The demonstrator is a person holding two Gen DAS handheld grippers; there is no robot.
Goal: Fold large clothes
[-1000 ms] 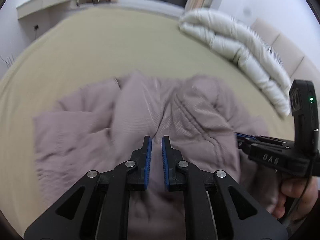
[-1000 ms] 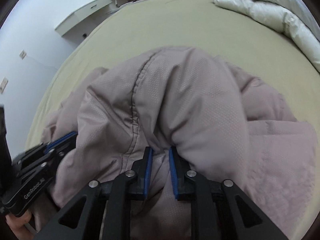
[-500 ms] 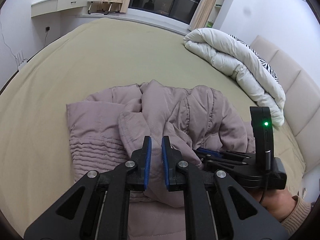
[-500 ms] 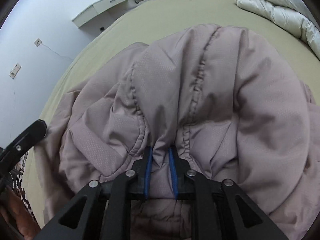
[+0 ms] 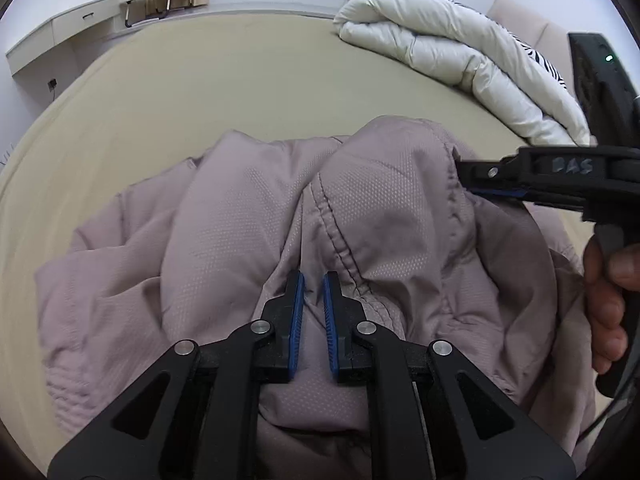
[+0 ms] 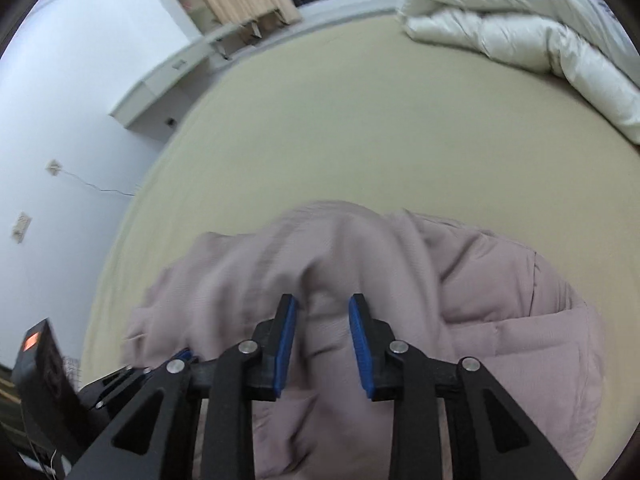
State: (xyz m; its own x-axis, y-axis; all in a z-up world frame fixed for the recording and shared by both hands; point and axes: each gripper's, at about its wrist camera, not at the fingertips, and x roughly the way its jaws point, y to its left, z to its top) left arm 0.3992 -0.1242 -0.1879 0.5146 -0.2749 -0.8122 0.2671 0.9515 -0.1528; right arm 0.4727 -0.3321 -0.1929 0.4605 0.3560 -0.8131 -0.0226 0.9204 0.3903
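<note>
A large mauve padded jacket [image 5: 248, 216] lies bunched on the beige bed [image 5: 224, 80]. My left gripper [image 5: 313, 280] is shut on a fold of the jacket, with fabric pinched between its blue pads. My right gripper [image 6: 322, 304] has its jaws parted, with jacket [image 6: 500, 304] fabric lying between and under them. The right gripper also shows in the left wrist view [image 5: 464, 178], at the jacket's right edge. The left gripper's body shows at the lower left of the right wrist view [image 6: 44, 364].
A rolled white duvet [image 5: 452, 60] lies at the bed's far right, also in the right wrist view [image 6: 532, 36]. A white desk [image 5: 60, 32] and curtains stand by the far wall. The bed's left edge drops off beside a white wall [image 6: 60, 120].
My right gripper's jaws have opened from a tight pinch on the jacket. The jacket has sunk lower in the right wrist view. My left gripper stays shut on its fold.
</note>
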